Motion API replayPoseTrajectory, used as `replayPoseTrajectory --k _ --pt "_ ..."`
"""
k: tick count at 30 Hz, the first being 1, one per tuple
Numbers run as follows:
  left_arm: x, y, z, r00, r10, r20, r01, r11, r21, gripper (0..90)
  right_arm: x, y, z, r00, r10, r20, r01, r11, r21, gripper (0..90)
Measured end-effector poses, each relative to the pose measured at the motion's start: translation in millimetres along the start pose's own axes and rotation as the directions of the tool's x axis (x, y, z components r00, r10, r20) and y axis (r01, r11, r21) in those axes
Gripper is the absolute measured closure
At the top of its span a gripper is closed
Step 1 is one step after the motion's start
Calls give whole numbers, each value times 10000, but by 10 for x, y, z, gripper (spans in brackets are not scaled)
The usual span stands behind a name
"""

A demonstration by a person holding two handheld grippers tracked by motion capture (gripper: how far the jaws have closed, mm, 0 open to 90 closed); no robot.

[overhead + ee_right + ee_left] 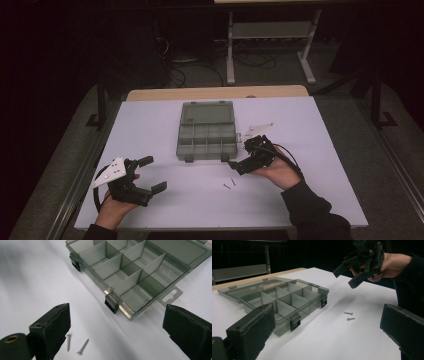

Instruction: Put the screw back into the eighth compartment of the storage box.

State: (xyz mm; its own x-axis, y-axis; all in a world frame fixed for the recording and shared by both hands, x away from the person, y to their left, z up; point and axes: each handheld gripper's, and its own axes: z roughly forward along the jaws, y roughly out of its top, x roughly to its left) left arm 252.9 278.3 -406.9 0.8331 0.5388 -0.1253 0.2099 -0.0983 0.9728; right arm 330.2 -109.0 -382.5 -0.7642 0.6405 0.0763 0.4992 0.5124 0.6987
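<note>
The right gripper (246,156) is held above the white table (310,150), just off the near right corner of the open grey organiser box (206,135), and its jaws stand wide apart with nothing between them. In the right gripper view two small screws (75,343) lie side by side on the table close to the jaw that rises at the left of that view — one almost against its pad, the other a little further in toward the gap. A third screw (145,303) leans inside the box, in the corner compartment nearest the jaw on the other side. The box's two black latches (111,303) face the jaws, the nearer one sitting roughly between them and a little ahead.

The left gripper (146,175) rests low near the front left of the table, well apart from the box, and its jaws are also spread wide and empty. In the left gripper view the two screws (349,316) lie on the bare table ahead of the gap between the jaws, nearer the jaw at the right of that view, while the box (287,300) with its lid (242,290) folded flat behind it lies ahead of the other jaw. The right gripper (352,273) hangs in the air beyond the screws, held in a hand (392,263) with a dark sleeve — not touching them
</note>
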Motion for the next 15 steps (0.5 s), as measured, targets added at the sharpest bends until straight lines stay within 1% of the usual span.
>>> replayPoseTrajectory --k 4,6,9,10,11,15 --pt "2 1 -3 10000 25 -7 -25 10000 -10 0 33 -54 -19 9998 -120 -125 119 9999 -113 71" --pt "1 2 -2 10000 25 -4 -25 10000 -5 0 63 -79 -21 9998 -56 -196 54 9999 -117 71" --pt "-4 2 -1 10000 -11 -5 11 10000 -27 0 78 -104 -17 9996 -144 -229 140 9997 -175 72" --pt "-4 2 -1 10000 -10 -4 10 10000 -25 0 91 -117 -17 9996 -85 -286 80 9998 -162 80" --pt "-3 1 -1 10000 -7 -5 7 10000 -28 0 105 -149 -14 9993 -102 -362 97 9998 -148 107" --pt "-1 3 -2 10000 15 -1 -15 10000 -35 0 134 -196 -9 9988 -147 -460 138 9997 -196 130"
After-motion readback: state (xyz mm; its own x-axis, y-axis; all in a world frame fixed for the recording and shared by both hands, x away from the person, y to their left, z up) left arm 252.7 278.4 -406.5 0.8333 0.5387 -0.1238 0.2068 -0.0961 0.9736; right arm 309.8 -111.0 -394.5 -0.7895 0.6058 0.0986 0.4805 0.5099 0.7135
